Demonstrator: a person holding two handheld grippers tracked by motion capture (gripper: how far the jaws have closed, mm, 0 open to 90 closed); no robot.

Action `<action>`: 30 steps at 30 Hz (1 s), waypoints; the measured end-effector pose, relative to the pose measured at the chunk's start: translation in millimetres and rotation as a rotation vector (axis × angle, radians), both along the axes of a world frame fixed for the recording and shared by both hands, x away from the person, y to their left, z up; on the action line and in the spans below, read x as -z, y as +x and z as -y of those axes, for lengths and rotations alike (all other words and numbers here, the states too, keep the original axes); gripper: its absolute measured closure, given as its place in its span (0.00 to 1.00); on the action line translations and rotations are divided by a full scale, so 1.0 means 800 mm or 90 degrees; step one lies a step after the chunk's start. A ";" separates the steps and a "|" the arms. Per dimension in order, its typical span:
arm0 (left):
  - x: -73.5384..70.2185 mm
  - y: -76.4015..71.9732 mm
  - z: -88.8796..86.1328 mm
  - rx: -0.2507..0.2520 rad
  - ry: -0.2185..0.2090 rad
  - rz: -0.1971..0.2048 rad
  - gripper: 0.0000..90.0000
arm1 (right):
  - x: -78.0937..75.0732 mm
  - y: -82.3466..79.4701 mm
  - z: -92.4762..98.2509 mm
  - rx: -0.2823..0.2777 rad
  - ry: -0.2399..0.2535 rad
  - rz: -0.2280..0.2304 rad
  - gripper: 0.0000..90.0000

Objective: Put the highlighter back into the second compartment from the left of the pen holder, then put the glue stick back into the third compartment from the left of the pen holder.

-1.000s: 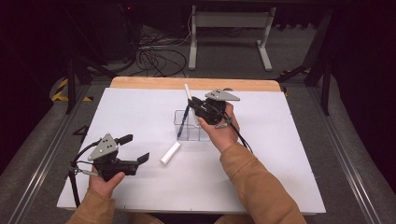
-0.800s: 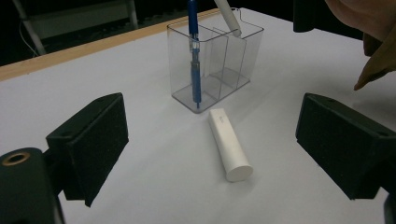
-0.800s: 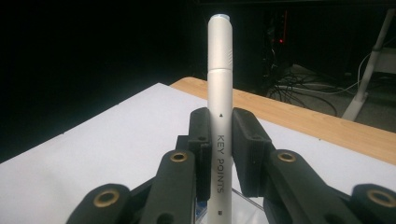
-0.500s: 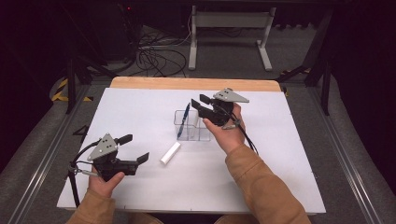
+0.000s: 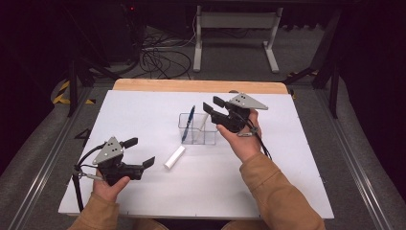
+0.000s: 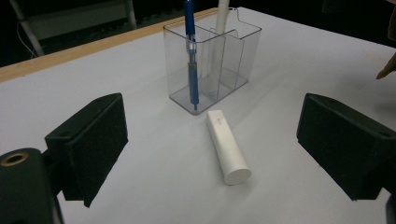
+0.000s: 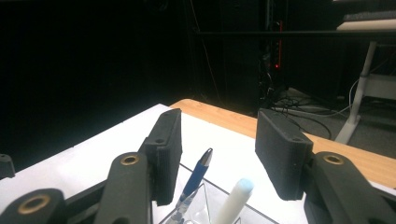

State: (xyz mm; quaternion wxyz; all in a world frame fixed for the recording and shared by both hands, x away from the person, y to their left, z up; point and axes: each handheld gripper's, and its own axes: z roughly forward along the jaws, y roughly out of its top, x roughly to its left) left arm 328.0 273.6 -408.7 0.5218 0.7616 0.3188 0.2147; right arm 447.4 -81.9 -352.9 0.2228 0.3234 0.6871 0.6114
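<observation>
Right tool (image 5: 214, 106): held up in the right hand (image 5: 242, 139), just above and to the right of the clear holder (image 5: 197, 134). Jaws part way spread, just been opening, nothing between them. Seen from the right tool's own camera (image 7: 215, 154): top of a white marker (image 7: 233, 198) and top of a blue pen (image 7: 196, 179) poking up right below the gap, not touched by either pad.

Left tool (image 5: 141, 152): held low in the left hand (image 5: 107, 184), near the front left of the surface (image 5: 297, 191). Jaws spread wide, nothing pinched. Pointing toward the second white marker (image 5: 174, 156).

Second white marker (image 6: 227, 145): lying flat on the white surface, between the left tool's two pads but farther out, touching neither. Flat end turned toward the left tool. Other end just beside the clear holder, very close to its front wall.

Clear holder (image 6: 233, 65): standing upright near the middle of the surface, split into compartments. Blue pen (image 6: 190, 51) standing in the left compartment, tip down, leaning a little. White marker (image 6: 219, 32) standing in a compartment next to it, farther back.

Past the surface: a strip of wooden edge (image 5: 191, 85) along the far side, then dark floor with black cables (image 5: 158, 60) and white frame legs (image 5: 234, 33).
</observation>
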 end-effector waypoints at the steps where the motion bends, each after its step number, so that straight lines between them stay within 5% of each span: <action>1: 0.000 0.000 0.000 0.000 -0.001 0.000 0.11 | -0.001 -0.002 0.000 -0.001 -0.001 0.001 0.57; 17: -0.003 0.002 0.006 0.009 0.000 -0.001 0.11 | -0.008 -0.020 0.016 -0.022 -0.010 0.019 0.47; 30: -0.009 0.005 0.013 0.017 0.005 0.000 0.11 | -0.004 -0.052 0.071 -0.024 -0.027 0.028 0.37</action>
